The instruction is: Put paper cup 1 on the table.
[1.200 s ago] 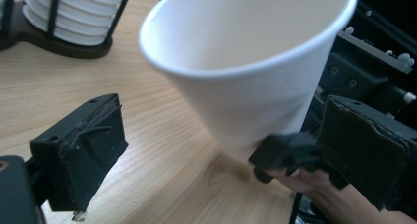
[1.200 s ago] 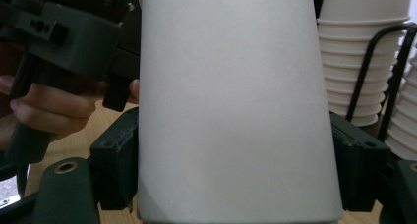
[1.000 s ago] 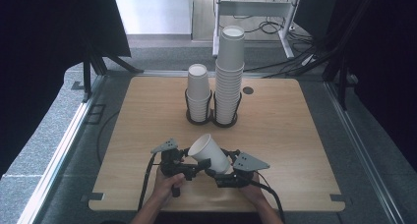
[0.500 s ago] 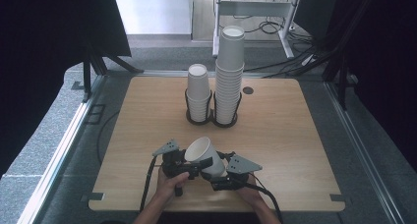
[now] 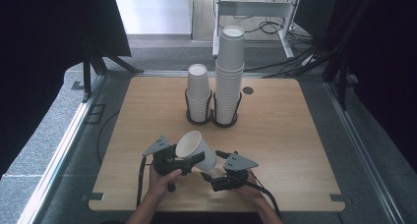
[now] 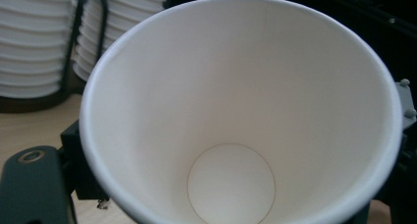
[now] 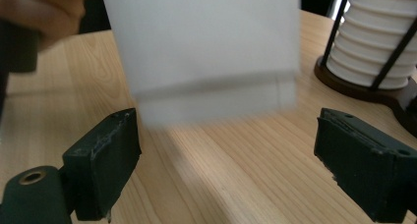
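L claw (image 5: 189,161) clamped, R claw (image 7: 226,155) jaws apart

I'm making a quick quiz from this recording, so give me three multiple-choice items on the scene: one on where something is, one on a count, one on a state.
1. Where is the single white paper cup?
A. Lifted over the near part of the wooden table, in the left gripper
B. On top of the taller stack
C. On the grey floor

2. How many stacks of white paper cups stand in the black wire holder?
A. One
B. Two
C. Four

3. How are the jaws of the right gripper?
A. Shut on the cup
B. Shut on nothing
C. Open, wide apart

Answers: 1 A, the high view shows the cup tilted between the left gripper's jaws, above the table. 2 B, a shorter stack and a taller stack stand side by side. 3 C, the right gripper view shows bare wood between its jaws, the cup just beyond them.
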Motion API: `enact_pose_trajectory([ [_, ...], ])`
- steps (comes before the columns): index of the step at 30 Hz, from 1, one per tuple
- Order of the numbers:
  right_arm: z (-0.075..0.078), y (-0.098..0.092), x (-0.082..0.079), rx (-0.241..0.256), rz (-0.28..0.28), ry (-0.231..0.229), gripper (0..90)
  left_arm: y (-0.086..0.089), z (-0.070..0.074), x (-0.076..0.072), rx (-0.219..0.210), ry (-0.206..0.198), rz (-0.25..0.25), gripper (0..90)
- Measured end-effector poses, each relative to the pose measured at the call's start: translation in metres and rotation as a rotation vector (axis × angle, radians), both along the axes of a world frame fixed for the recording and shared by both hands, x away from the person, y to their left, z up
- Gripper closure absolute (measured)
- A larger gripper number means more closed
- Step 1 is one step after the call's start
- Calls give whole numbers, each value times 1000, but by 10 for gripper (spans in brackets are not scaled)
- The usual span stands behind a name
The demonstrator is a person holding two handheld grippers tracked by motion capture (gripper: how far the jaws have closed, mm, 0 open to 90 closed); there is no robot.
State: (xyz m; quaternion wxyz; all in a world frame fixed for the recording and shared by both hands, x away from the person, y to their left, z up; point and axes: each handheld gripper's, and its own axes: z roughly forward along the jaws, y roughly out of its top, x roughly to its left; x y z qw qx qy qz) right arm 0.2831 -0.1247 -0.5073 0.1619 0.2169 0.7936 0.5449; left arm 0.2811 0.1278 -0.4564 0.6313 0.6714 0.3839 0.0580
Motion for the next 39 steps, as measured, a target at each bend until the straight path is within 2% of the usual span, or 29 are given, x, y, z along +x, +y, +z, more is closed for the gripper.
enact_pose_trajectory([
  [3,-1,-1,1,-19,-8,5,105,6,1,1,11,-8,27,136],
  [8,-1,-2,2,-21,-14,10,105,13,3,2,21,-15,55,136],
  [18,1,-7,4,-8,-31,14,118,19,4,3,38,-17,71,136],
  [21,2,-8,5,23,-25,28,130,20,3,3,60,-26,87,136],
  [26,3,-10,5,23,-31,29,134,23,3,3,81,-33,122,136],
  [34,1,-10,6,10,-37,32,138,28,2,4,162,-57,195,136],
  [39,1,-10,6,4,-43,37,139,35,3,6,195,-69,234,136],
])
